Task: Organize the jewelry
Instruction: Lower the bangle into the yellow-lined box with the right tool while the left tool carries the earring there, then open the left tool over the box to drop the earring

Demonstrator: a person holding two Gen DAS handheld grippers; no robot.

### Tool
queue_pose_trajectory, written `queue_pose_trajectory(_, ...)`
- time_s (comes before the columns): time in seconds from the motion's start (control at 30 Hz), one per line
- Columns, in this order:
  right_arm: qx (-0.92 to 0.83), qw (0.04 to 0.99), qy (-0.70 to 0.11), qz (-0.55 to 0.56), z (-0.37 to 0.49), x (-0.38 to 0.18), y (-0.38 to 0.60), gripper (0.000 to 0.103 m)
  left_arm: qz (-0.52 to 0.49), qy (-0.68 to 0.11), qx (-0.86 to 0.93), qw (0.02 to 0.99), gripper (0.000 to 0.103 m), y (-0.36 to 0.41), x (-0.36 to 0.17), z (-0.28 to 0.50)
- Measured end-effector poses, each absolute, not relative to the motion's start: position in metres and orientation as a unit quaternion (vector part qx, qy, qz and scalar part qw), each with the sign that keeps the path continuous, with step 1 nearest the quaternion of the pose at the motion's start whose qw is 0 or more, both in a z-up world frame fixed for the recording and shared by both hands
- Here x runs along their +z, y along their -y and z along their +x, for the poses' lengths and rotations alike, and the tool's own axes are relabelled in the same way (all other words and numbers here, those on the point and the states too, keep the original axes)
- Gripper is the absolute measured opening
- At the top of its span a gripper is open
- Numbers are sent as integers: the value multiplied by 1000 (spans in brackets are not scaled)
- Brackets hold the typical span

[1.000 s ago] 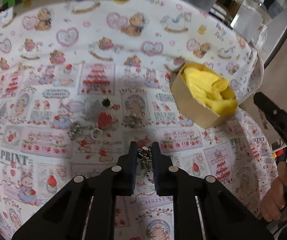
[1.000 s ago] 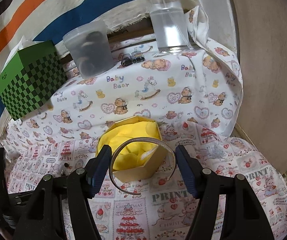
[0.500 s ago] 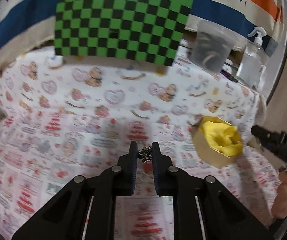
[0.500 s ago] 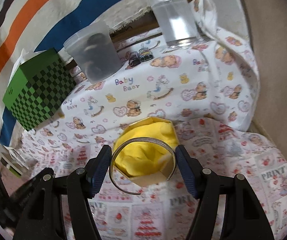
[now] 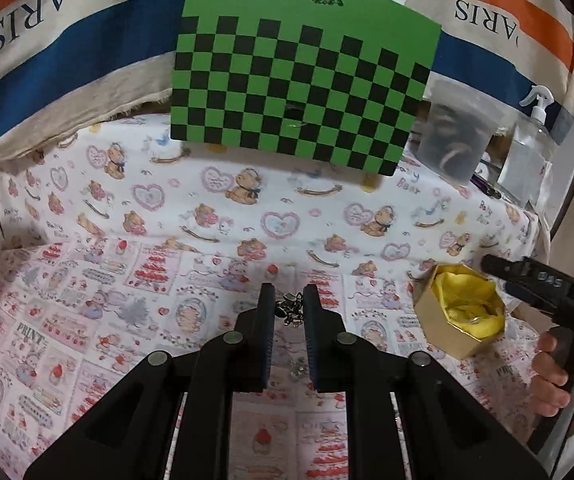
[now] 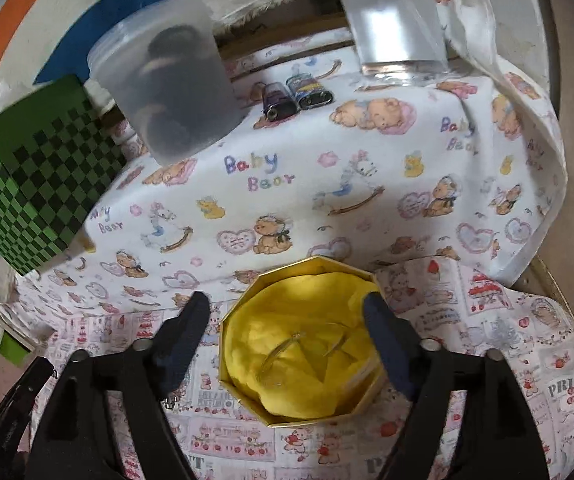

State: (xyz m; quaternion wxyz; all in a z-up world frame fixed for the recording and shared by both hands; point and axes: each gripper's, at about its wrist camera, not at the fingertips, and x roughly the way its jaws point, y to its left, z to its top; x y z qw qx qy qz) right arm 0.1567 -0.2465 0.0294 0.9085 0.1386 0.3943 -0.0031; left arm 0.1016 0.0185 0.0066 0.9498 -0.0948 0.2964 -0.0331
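Note:
My left gripper [image 5: 289, 306] is shut on a small silver chain piece [image 5: 289, 310], held above the printed cloth. The gold octagonal box [image 6: 247, 396] with yellow lining sits right under my right gripper [image 6: 285, 302], whose jaws are opening and straddle the box's top. A thin silver bangle [image 6: 283, 350] lies loose on the yellow lining, free of both pads. In the left wrist view the same box [image 5: 435, 320] stands at the right, with my right gripper's black finger [image 5: 535, 280] over it and a person's hand [image 5: 555, 372] on the handle.
A green checkered box [image 5: 299, 80] stands at the back of the table. Right of it are a cloudy plastic tub [image 6: 167, 88] with dark items, two small batteries [image 6: 295, 94] and a clear spray bottle [image 6: 391, 20]. The cloth-covered table ends just right of the gold box.
My right gripper moved in over the gold box and let go of the bangle, which now lies in the lining. My left gripper rose and tilted up with the chain piece.

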Motion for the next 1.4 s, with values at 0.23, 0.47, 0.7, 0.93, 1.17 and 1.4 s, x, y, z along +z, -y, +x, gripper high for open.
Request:
queue_pose_trajectory(0.23, -14, 930, -347, 119, 114, 55, 269, 86, -70, -287, -54, 954, 13, 3, 17, 97)
queue_pose_trajectory(0.47, -45, 922, -358, 136, 113, 41, 305, 89, -23, -310, -105, 945, 13, 70, 19, 120)
queue_pose_trajectory(0.7, -56, 902, -390, 175, 120, 19, 326, 89, -54, -328, -156, 930, 13, 122, 20, 154)
queue_pose_trajectory(0.93, -86, 901, -387, 177, 118, 15, 339, 89, -46, -341, -191, 919, 13, 162, 15, 183)
queue_pose_trajectory(1.17, -90, 903, -374, 189, 117, 21, 345, 89, -28, -327, -172, 929, 28, 170, 14, 179)
queue_pose_trajectory(1.4, -84, 906, -369, 190, 113, 27, 343, 89, -15, -280, -157, 947, 43, 140, 41, 146)
